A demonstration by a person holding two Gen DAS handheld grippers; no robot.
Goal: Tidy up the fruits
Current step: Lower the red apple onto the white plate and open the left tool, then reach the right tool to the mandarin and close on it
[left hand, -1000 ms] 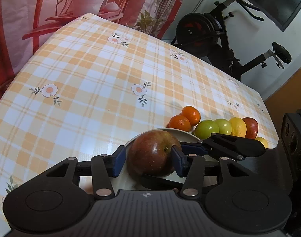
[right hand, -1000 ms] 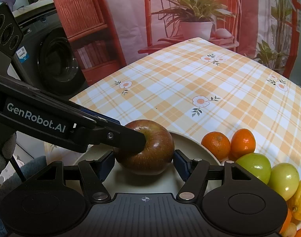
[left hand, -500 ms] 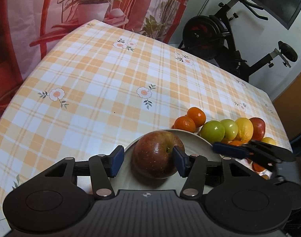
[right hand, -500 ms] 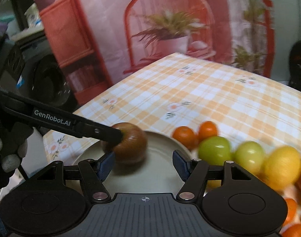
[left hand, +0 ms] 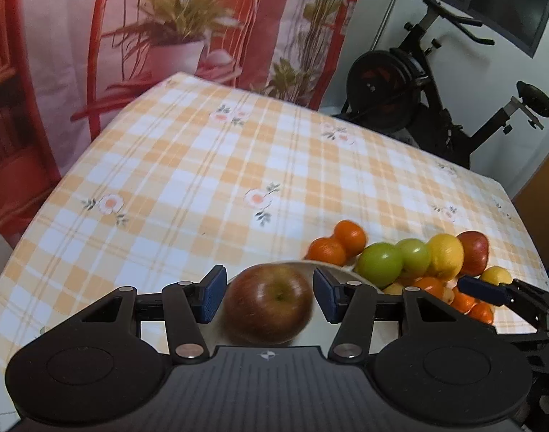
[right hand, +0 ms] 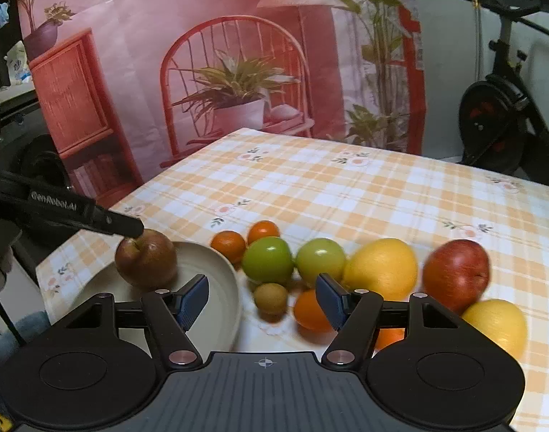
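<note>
Left wrist view. Your left hand-held gripper [left hand: 269, 293] stands with its jaws apart around the dark red apple [left hand: 269, 309]; a small gap shows on each side, so the pads do not press on it. The apple sits in the pale plate [left hand: 332, 265] at the near edge of the bench [left hand: 238, 165]. The bench carries an orange-and-white checked cloth with small flower prints, and most of it is bare. To the right of the plate lies the fruit group: two tangerines [left hand: 341, 243], two green apples [left hand: 393, 261], a yellow fruit [left hand: 445, 255] and a red apple [left hand: 474, 252], touching in a row, with smaller orange fruit in front. The tip of your right hand-held gripper [left hand: 490, 293] enters at the right, over that group. Behind the bench hangs a printed backdrop [left hand: 166, 36] of a red chair and potted plant; an exercise bike [left hand: 418, 82] stands at the right by a pale wall.

Right wrist view. Your right hand-held gripper [right hand: 262, 297] is moderately open and holds nothing; a kiwi [right hand: 271, 298] and an orange [right hand: 312, 311] lie on the cloth between and beyond its fingers. The plate is at the left, with the left gripper's finger over the dark apple. A dark appliance front shows at far left, partly hidden.
</note>
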